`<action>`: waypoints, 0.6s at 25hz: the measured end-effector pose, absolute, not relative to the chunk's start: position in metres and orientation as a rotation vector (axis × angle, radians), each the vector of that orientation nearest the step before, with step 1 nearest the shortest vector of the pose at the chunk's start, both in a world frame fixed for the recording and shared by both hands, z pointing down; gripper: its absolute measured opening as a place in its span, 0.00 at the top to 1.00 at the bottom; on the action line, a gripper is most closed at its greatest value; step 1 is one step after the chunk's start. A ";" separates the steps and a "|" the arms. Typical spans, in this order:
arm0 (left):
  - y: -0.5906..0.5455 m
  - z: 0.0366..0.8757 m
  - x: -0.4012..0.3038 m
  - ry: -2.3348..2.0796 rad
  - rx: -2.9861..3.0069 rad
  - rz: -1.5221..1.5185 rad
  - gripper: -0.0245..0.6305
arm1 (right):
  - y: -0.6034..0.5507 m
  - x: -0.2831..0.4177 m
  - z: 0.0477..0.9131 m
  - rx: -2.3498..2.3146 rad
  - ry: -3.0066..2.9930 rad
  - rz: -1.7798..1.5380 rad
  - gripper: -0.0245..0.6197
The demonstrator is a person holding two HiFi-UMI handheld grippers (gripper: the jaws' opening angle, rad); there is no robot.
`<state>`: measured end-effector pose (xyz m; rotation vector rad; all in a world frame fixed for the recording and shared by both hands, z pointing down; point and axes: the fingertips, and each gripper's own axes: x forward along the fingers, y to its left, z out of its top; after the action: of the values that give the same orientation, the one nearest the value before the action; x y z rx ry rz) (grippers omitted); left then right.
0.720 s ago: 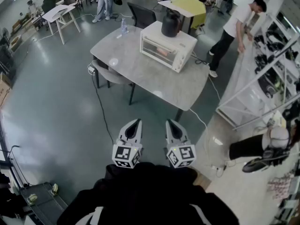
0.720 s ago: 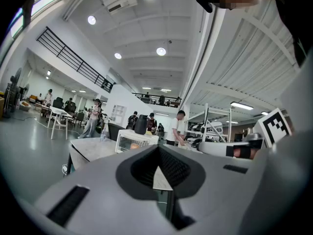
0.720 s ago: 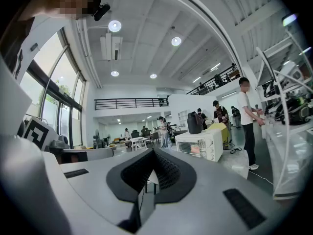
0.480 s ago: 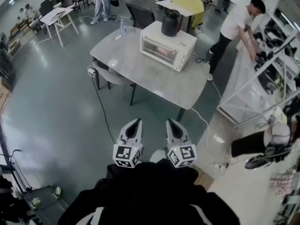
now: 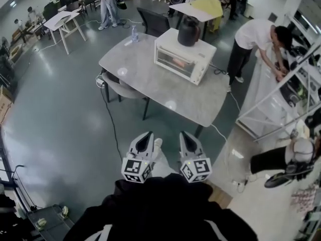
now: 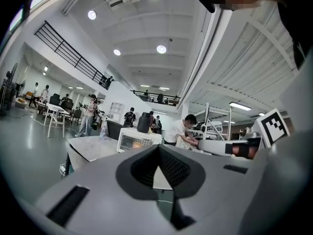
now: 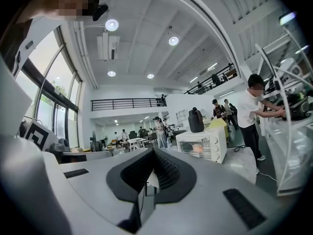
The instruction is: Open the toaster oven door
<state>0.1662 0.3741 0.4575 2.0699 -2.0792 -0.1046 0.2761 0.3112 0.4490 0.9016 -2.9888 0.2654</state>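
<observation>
A white toaster oven (image 5: 182,59) stands on the far right part of a grey table (image 5: 150,79), its glass door shut and a black jug (image 5: 189,31) on top. It also shows far off in the left gripper view as the toaster oven (image 6: 136,141) and in the right gripper view as the toaster oven (image 7: 202,146). My left gripper (image 5: 146,135) and right gripper (image 5: 185,135) hang side by side close to my body, well short of the table. Both are shut and hold nothing. The left gripper (image 6: 158,149) and right gripper (image 7: 154,153) point toward the table.
A grey chair (image 5: 119,83) is tucked under the table's left side, and a black cable (image 5: 113,129) trails over the floor. A water bottle (image 5: 133,33) stands at the table's far edge. A white shelf rack (image 5: 281,94) with a person (image 5: 253,39) bent over it stands at the right.
The table and oven have shifted lower in the head view as I step toward them; my shoe now shows between the grippers. The person at the rack has bent further over.
</observation>
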 end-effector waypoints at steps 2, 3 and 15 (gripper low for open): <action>0.360 0.462 0.151 -2.080 2.080 -0.087 0.96 | 0.298 0.260 0.454 0.897 -2.993 0.267 0.96; 0.353 0.464 0.143 -2.078 2.083 -0.080 0.96 | 0.291 0.251 0.456 0.894 -2.997 0.268 0.96; 0.217 0.458 0.014 -2.031 2.096 -0.006 0.96 | 0.154 0.124 0.457 0.946 -2.951 0.348 0.96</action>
<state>0.0138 0.2167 0.4584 2.0960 -2.0314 -0.0059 0.1239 0.1544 0.4572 0.9460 -2.9513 0.3478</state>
